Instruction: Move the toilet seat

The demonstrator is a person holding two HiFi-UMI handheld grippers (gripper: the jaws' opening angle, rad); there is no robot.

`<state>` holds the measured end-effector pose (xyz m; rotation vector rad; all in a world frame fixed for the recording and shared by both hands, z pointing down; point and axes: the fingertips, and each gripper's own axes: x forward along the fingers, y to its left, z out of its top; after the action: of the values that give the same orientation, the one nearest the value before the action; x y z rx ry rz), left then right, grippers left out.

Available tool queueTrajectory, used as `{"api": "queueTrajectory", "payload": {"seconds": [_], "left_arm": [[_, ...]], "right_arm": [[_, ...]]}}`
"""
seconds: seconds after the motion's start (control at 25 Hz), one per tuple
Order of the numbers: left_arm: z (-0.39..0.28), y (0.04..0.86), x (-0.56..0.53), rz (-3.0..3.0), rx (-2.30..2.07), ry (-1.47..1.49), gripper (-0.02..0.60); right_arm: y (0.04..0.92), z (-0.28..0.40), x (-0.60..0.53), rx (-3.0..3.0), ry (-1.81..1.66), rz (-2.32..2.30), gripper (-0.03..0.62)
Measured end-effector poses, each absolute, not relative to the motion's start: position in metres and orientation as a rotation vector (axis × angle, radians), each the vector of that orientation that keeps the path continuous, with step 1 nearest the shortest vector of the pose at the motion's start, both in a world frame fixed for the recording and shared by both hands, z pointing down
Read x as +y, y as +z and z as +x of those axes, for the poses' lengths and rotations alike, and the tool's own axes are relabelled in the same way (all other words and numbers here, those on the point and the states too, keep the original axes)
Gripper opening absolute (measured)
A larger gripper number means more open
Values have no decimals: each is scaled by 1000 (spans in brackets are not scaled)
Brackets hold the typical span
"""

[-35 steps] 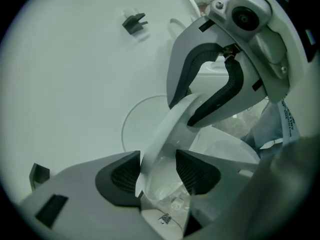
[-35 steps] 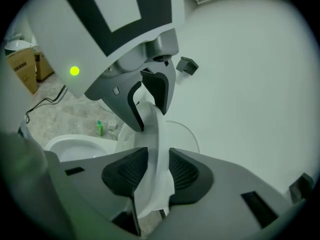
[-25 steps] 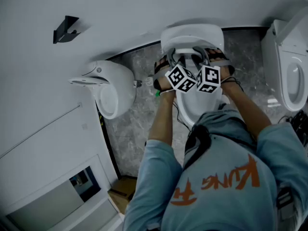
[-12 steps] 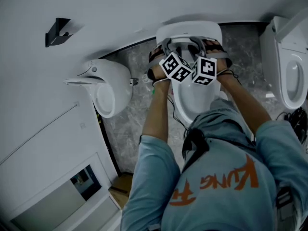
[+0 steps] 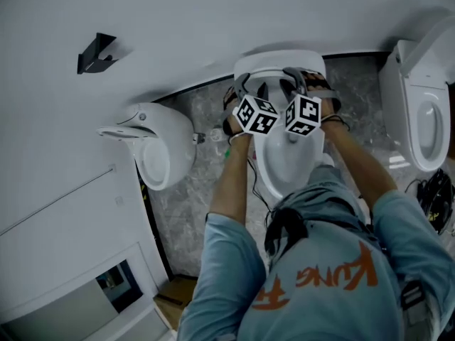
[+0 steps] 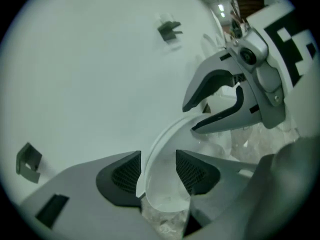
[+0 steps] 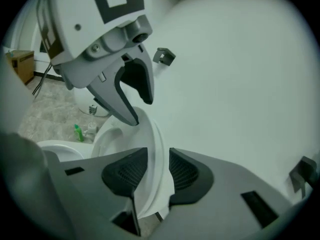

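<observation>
Grippers work side by side at the back of the middle toilet, seen from over the person's head. The left gripper (image 5: 249, 87) and the right gripper (image 5: 296, 82) both reach across the bowl (image 5: 288, 165) to the toilet seat (image 5: 281, 57). The seat stands raised, close to the white wall (image 5: 178, 20) and well off the bowl's rim. Another toilet (image 5: 160, 137) sits to the left and a third (image 5: 423, 109) to the right. A dark bracket (image 5: 96, 52) hangs on the wall.

From the left gripper's own camera, the seat's white rim runs up between the two dark pads (image 6: 120, 176), which are closed onto it, one on each face. The other claw shows just beyond, set on the same rim further along.

The right gripper's camera tells the same story: ribbed pads (image 7: 186, 173) clamp the seat's thin edge, with the wall just behind. A green bottle (image 7: 78, 132) stands on the stone floor (image 7: 50, 109) off to the side.

To my eye the seat is mid-swing on its hinge, near upright, with both claws gripping it. Whether it is going up or coming down I can't say from here. I'd judge the next move calls for both hands to travel together along the hinge's arc until the seat comes to rest. Only then should the jaws part. If one hand leads, the seat could twist on its hinge.
</observation>
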<state>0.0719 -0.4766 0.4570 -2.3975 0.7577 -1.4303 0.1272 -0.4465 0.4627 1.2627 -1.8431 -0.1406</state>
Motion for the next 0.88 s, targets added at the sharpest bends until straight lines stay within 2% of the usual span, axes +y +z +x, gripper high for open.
{"api": "queueTrajectory", "payload": {"seconds": [0.2, 0.48, 0.6, 0.88], "left_arm": [[69, 407, -464, -2602, 842, -1172, 201], [9, 324, -414, -2830, 969, -732, 73], [-28, 290, -397, -2894, 1045, -559, 13], [-71, 260, -351, -3181, 1200, -322, 3]], "right_arm": [[413, 128, -431, -1857, -91, 1444, 114], [326, 82, -374, -1935, 26, 1784, -1], [284, 51, -352, -2003, 57, 1891, -2], [227, 32, -310, -2060, 155, 2153, -3]]}}
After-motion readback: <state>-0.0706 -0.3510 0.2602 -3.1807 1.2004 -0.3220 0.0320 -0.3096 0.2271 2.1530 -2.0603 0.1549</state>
